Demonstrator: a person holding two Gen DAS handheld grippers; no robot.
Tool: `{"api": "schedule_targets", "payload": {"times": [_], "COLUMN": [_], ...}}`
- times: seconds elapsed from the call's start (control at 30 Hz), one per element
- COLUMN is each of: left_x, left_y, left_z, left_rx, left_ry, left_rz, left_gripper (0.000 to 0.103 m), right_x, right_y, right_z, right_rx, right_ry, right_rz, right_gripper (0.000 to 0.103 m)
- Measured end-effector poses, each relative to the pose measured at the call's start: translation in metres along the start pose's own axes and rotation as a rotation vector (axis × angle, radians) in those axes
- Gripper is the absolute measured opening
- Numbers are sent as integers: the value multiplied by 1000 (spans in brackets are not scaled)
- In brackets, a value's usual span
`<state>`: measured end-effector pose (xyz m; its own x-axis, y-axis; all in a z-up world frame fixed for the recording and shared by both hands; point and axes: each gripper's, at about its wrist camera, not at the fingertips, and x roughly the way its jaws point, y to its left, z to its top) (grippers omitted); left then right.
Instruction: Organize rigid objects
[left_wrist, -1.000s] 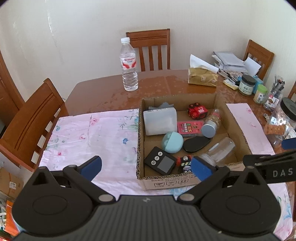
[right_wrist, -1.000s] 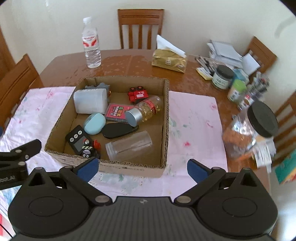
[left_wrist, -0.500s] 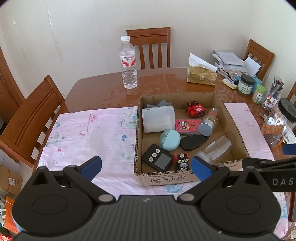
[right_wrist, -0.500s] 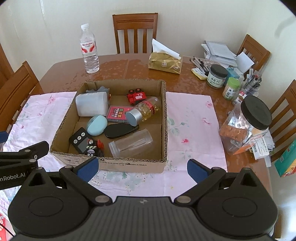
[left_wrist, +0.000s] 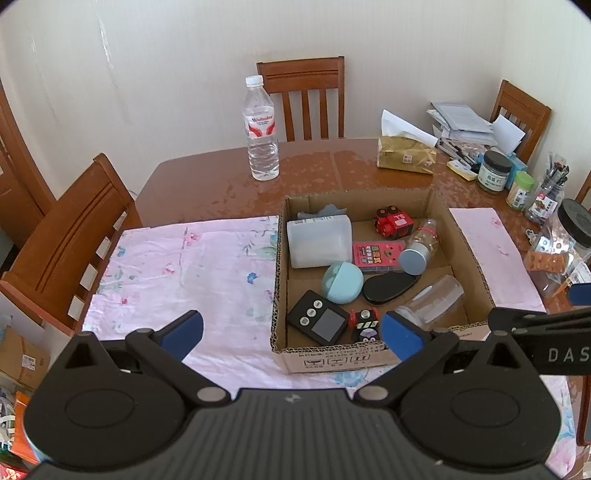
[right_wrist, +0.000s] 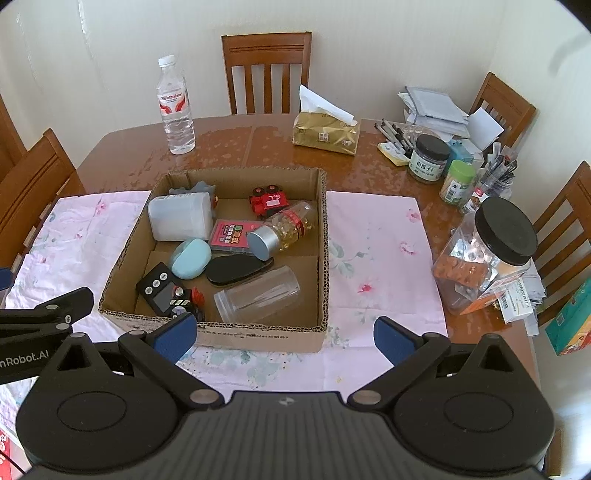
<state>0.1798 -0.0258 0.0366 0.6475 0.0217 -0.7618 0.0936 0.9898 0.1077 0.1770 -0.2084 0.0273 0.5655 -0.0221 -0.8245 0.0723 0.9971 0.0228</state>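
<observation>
**Cardboard box of small objects on a dining table, seen from both wrist cameras**

The cardboard box (right_wrist: 258, 338) sits open-topped on a pink floral cloth (right_wrist: 373, 236) over the wooden table (right_wrist: 236, 144). Inside lie a white container (right_wrist: 181, 218), a red toy car (right_wrist: 269, 200), a pill bottle (right_wrist: 284, 232) on its side, a pink card (right_wrist: 231, 233), a blue round case (right_wrist: 191, 257), a black oval case (right_wrist: 236, 269), a black timer (right_wrist: 158, 290) and a clear cup (right_wrist: 256, 295) on its side. The left gripper (left_wrist: 291, 330) and right gripper (right_wrist: 282, 334) hover near the box's front wall, jaws spread wide, holding nothing. A water bottle (right_wrist: 175, 110) and a tissue box (right_wrist: 327, 133) stand behind
</observation>
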Motion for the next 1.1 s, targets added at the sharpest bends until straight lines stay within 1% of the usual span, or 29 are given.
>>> {"api": "schedule_targets", "payload": {"times": [1.1], "left_x": [2], "left_y": [-2], "left_z": [0], "left_rx": [-9], "left_ry": [12], "left_rz": [4], "left_gripper": [102], "right_x": [2], "right_y": [-2], "right_z": [-1], "right_rx": [8], "right_ry": [1], "right_rz": [-11], "right_gripper": [103]}}
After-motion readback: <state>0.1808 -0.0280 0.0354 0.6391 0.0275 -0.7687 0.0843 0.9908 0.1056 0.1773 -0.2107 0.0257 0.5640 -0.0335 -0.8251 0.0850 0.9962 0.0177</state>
